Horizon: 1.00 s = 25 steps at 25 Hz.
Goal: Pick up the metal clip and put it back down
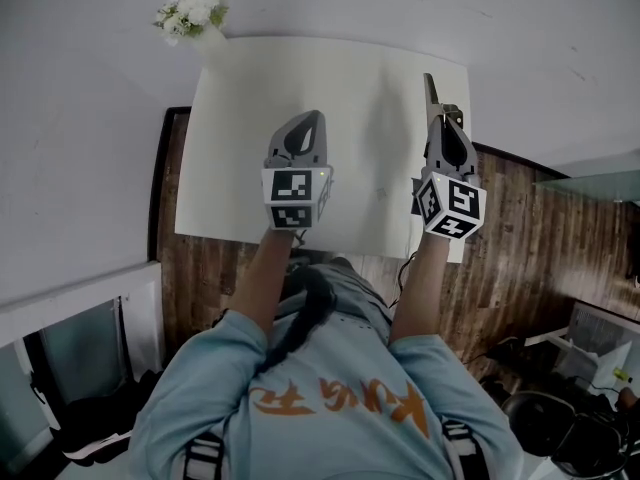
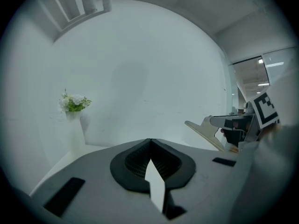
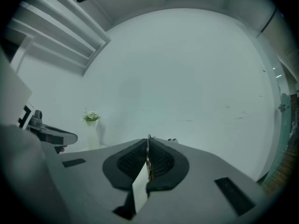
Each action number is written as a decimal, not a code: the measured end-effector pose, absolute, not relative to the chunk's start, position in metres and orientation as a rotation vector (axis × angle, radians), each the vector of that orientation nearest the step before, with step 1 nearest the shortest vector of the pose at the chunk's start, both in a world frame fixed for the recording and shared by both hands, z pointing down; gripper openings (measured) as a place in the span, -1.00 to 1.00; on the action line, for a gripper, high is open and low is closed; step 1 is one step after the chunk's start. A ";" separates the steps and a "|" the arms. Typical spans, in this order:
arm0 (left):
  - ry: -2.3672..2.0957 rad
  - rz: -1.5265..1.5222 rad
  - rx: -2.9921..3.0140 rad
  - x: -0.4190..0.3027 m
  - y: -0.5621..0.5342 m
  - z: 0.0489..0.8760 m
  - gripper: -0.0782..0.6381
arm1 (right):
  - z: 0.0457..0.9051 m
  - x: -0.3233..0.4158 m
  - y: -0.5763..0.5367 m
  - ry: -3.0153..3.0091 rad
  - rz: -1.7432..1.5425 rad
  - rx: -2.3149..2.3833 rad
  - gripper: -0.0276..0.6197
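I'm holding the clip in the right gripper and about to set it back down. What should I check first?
1. Grip on the metal clip: ok. The right gripper has its jaws closed on a thin metal edge.
2. Left gripper out of the way: ok. Its jaws are together and empty, and it is off to the clip's left.
3. Set-down spot: ok. Only bare white table shows around the clip in the head view.
4. Flower vase away from the path: ok. It stands at the far left corner.
5. Clip's height above the table: cannot tell.
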<state>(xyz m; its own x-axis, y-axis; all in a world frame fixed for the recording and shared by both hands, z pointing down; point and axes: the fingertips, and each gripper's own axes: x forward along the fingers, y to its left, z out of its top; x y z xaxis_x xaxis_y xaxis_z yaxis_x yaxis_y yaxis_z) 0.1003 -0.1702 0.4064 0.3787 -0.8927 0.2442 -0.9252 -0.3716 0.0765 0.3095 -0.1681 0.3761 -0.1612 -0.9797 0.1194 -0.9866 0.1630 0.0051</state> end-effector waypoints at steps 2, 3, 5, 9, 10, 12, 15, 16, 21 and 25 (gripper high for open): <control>-1.644 0.248 2.414 0.092 -0.172 0.410 -0.73 | 0.378 0.300 -0.173 -2.338 0.119 1.945 -0.86; -1.651 0.251 2.403 0.087 -0.173 0.412 -0.73 | 0.379 0.295 -0.176 -2.344 0.120 1.930 -0.86; -1.669 0.254 2.379 0.076 -0.176 0.415 -0.73 | 0.381 0.283 -0.183 -2.358 0.119 1.899 -0.86; -1.715 0.269 2.318 0.048 -0.184 0.423 -0.73 | 0.386 0.255 -0.203 -2.398 0.139 1.837 -0.86; -1.728 0.272 2.302 0.040 -0.186 0.425 -0.73 | 0.388 0.248 -0.208 -2.407 0.144 1.823 -0.86; -1.754 0.280 2.271 0.024 -0.190 0.429 -0.73 | 0.391 0.234 -0.217 -2.427 0.153 1.794 -0.86; -1.788 0.286 2.234 0.003 -0.193 0.433 -0.73 | 0.394 0.216 -0.228 -2.449 0.166 1.758 -0.86; -1.794 0.288 2.225 -0.003 -0.194 0.435 -0.73 | 0.395 0.209 -0.231 -2.456 0.171 1.748 -0.86; -1.817 0.289 2.170 -0.030 -0.197 0.443 -0.73 | 0.406 0.174 -0.250 -2.488 0.200 1.676 -0.86; -1.826 0.280 2.134 -0.048 -0.200 0.453 -0.73 | 0.418 0.148 -0.265 -2.502 0.213 1.608 -0.86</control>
